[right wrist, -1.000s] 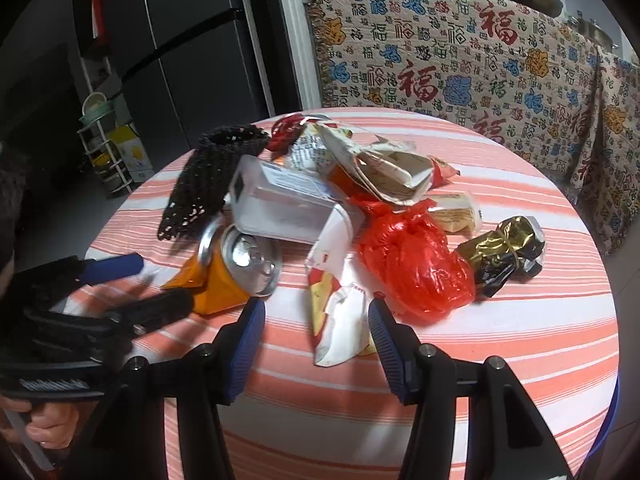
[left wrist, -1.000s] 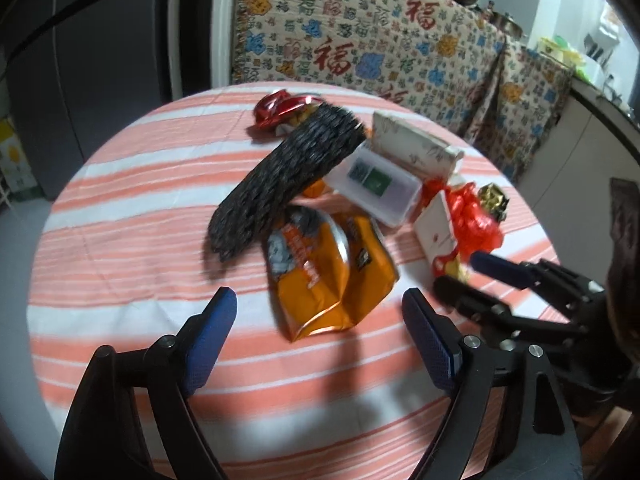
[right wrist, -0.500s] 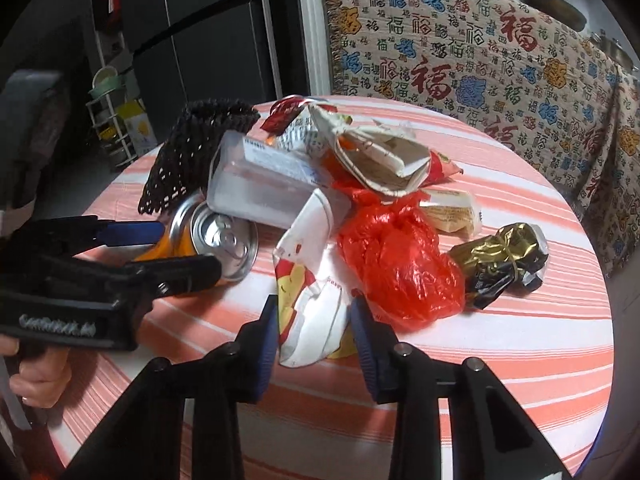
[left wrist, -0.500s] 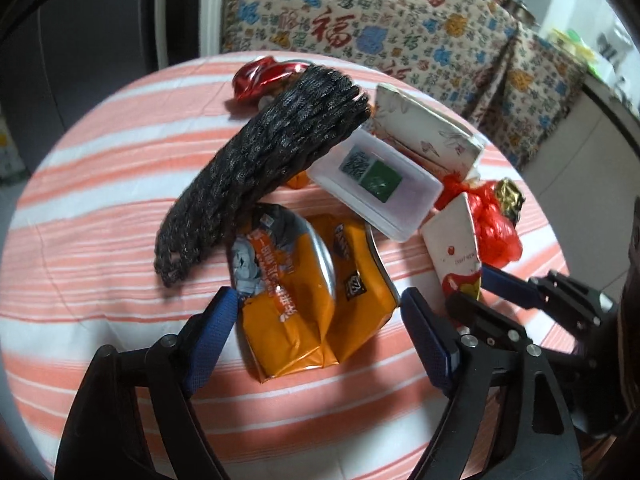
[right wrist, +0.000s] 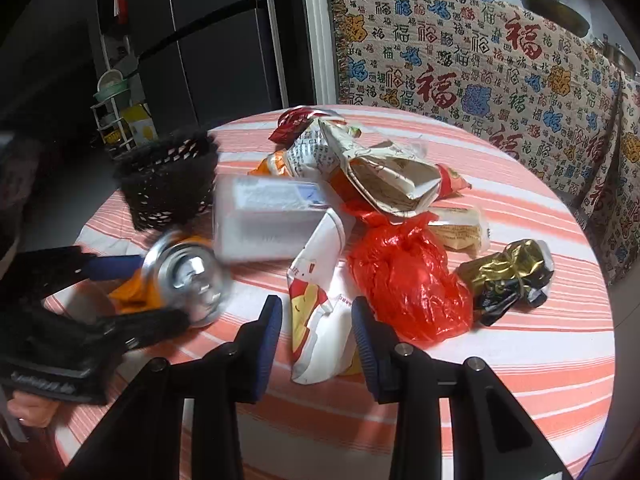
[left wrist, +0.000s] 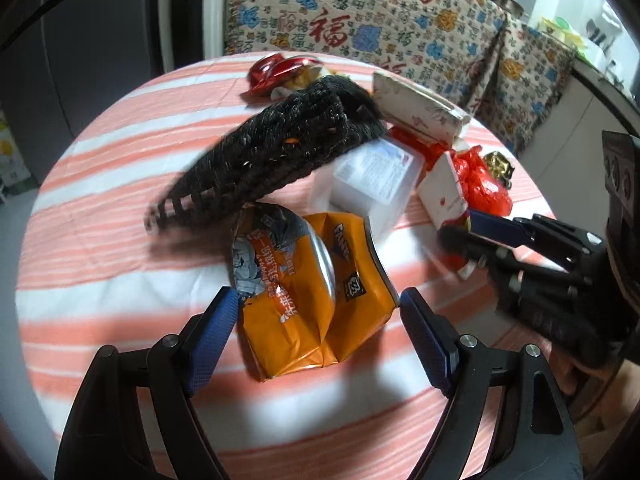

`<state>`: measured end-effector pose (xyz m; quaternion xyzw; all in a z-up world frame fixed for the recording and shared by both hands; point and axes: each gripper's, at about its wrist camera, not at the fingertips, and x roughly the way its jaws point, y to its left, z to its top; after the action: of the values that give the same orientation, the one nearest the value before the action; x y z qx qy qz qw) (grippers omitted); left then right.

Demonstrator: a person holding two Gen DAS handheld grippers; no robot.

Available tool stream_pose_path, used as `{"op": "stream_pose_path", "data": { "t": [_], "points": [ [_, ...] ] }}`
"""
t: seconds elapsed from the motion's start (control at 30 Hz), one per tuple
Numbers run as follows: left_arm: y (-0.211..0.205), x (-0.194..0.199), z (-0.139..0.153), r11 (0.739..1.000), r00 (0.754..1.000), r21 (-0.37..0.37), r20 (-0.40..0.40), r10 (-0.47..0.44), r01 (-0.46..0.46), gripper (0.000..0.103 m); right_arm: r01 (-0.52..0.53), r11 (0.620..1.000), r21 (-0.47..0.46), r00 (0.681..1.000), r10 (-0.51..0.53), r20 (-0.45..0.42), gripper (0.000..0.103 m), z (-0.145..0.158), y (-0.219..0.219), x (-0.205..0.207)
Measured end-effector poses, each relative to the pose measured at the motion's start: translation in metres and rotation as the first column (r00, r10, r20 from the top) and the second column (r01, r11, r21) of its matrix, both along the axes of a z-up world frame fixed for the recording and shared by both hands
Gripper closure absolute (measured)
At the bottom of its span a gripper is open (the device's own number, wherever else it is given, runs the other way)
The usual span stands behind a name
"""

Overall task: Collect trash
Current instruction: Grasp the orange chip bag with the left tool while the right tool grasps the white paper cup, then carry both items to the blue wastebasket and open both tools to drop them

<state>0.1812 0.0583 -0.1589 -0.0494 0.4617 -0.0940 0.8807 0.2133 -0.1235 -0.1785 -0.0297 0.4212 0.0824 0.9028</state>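
One crushed can [left wrist: 316, 288], one basket [left wrist: 276, 152], one red bag [right wrist: 404, 276].

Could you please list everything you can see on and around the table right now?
Crushed can: one, orange, near table edge, between the left claw's fingers.
Mesh basket: one, black, tipped on its side over the pile.
Plastic box: one, translucent white, middle of the pile.
Paper cup: one, white and red, flattened, between the right claw's fingers.
Plastic bag: one, red, right of the cup.
Foil wrapper: one, gold and black, far right.
Red wrapper: one, far side.
Table: one, round, orange-striped cloth.
Left claw: open.
Right claw: open, closing in.
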Motion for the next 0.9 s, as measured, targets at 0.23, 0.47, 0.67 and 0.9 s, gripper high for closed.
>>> {"op": "stream_pose_path", "data": {
  "t": [0.23,0.47,0.67,0.9],
  "points": [
    [0.011,0.002,-0.004,0.998,0.998,-0.044,-0.025,0.054,-0.055,0.02,0.028,0.999,0.044,0.999,-0.028,-0.021,0.096,0.006,-0.008,-0.01],
    [0.004,-0.016,0.006,0.995,1.0,-0.094,-0.018,0.017,-0.019,0.021,0.036,0.992,0.125,0.999,-0.032,-0.032,0.097,0.02,-0.029,-0.042],
    [-0.012,-0.048,0.021,0.994,1.0,-0.103,0.01,-0.024,0.025,0.021,0.006,0.99,0.144,1.0,-0.003,-0.02,0.097,0.035,-0.034,-0.066],
    [-0.018,-0.077,0.038,0.986,0.998,-0.167,0.055,-0.013,0.022,0.021,-0.033,0.983,0.179,0.999,0.032,0.011,0.097,0.052,-0.037,-0.091]
  ]
}}
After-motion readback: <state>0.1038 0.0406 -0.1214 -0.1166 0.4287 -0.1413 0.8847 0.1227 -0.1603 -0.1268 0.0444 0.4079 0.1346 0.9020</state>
